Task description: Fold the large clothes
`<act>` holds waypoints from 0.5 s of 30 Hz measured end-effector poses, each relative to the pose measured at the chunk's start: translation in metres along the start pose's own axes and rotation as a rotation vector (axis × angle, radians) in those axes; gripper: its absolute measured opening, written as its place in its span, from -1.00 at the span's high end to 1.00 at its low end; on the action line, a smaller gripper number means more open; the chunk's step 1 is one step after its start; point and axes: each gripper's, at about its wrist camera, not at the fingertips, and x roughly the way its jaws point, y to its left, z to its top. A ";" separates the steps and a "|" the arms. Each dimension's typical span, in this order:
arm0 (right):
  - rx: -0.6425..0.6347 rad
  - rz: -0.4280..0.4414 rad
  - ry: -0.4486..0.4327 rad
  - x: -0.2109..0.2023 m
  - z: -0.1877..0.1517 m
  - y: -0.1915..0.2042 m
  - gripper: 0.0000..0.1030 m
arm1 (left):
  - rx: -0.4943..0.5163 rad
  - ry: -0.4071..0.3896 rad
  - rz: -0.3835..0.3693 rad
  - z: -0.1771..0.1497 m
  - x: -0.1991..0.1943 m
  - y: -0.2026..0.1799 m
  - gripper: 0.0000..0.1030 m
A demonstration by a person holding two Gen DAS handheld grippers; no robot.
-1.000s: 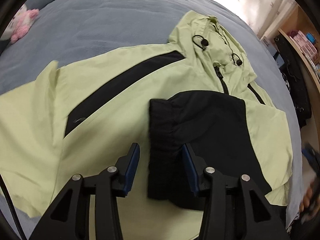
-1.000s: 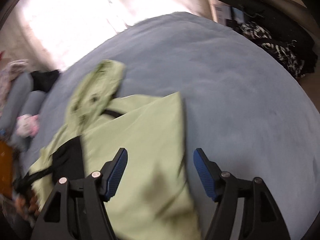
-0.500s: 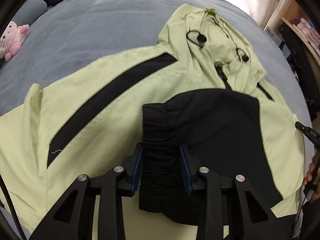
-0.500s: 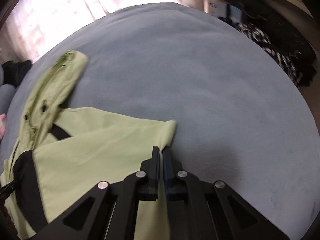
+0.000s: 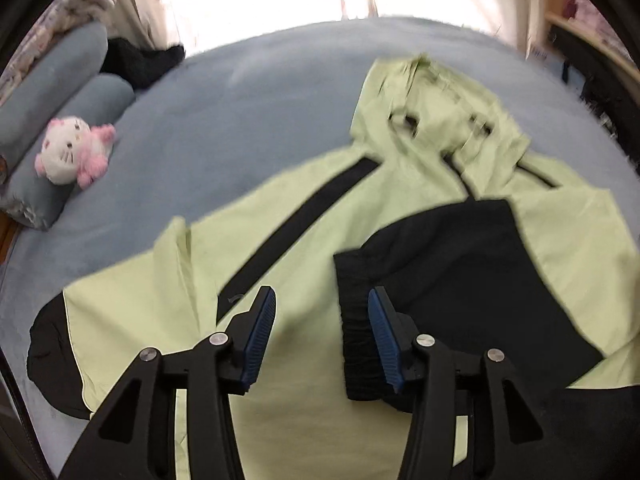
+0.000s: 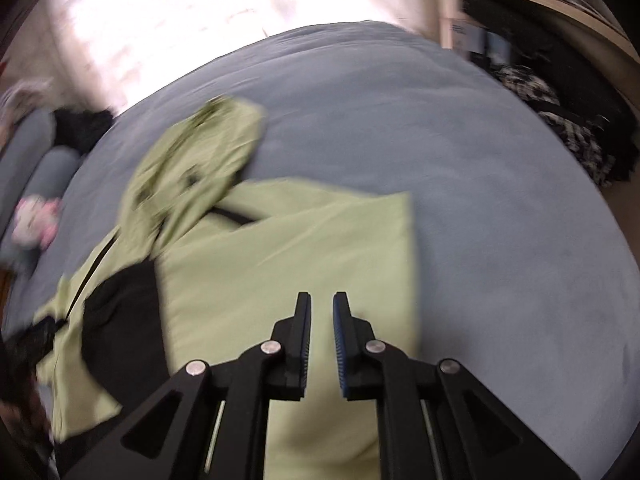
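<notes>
A light green hooded jacket with black stripes lies spread on the grey-blue bed. Its right sleeve is folded over the chest, so the black cuff lies at the middle. My left gripper is open above the jacket, its right finger over the cuff, holding nothing. In the right wrist view the jacket shows its folded right edge. My right gripper hovers over that green cloth with its jaws a narrow gap apart and nothing between them.
A pink and white plush toy lies on grey bolsters at the far left. Dark clothing sits at the bed's head. Shelves and hanging dark clothes stand past the bed's right side. The bed is bare right of the jacket.
My left gripper has opened and let go of the black cuff, pulling back. My right gripper has released the jacket's edge, parted slightly, and moved back over the cloth.
</notes>
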 end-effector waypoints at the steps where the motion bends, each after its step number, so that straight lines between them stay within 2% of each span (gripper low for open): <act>1: -0.032 0.010 0.010 0.000 -0.008 0.016 0.79 | -0.010 -0.022 -0.013 0.002 -0.007 -0.001 0.07; 3: -0.091 0.057 0.045 0.005 -0.022 0.046 0.79 | -0.033 -0.040 -0.057 0.001 -0.018 -0.007 0.07; 6: -0.173 0.129 0.082 0.014 -0.045 0.088 0.79 | -0.047 0.000 -0.136 -0.008 -0.019 -0.027 0.07; 9: -0.250 0.118 0.119 0.031 -0.068 0.118 0.79 | -0.056 0.064 -0.180 -0.027 -0.003 -0.048 0.07; 12: -0.255 0.121 0.156 0.045 -0.080 0.120 0.79 | -0.066 0.137 -0.187 -0.047 0.017 -0.065 0.07; 14: -0.249 0.125 0.150 0.043 -0.081 0.109 0.79 | -0.050 0.149 -0.149 -0.057 0.026 -0.070 0.07; 15: -0.250 0.094 0.143 0.041 -0.079 0.100 0.79 | -0.044 0.145 -0.141 -0.059 0.028 -0.070 0.07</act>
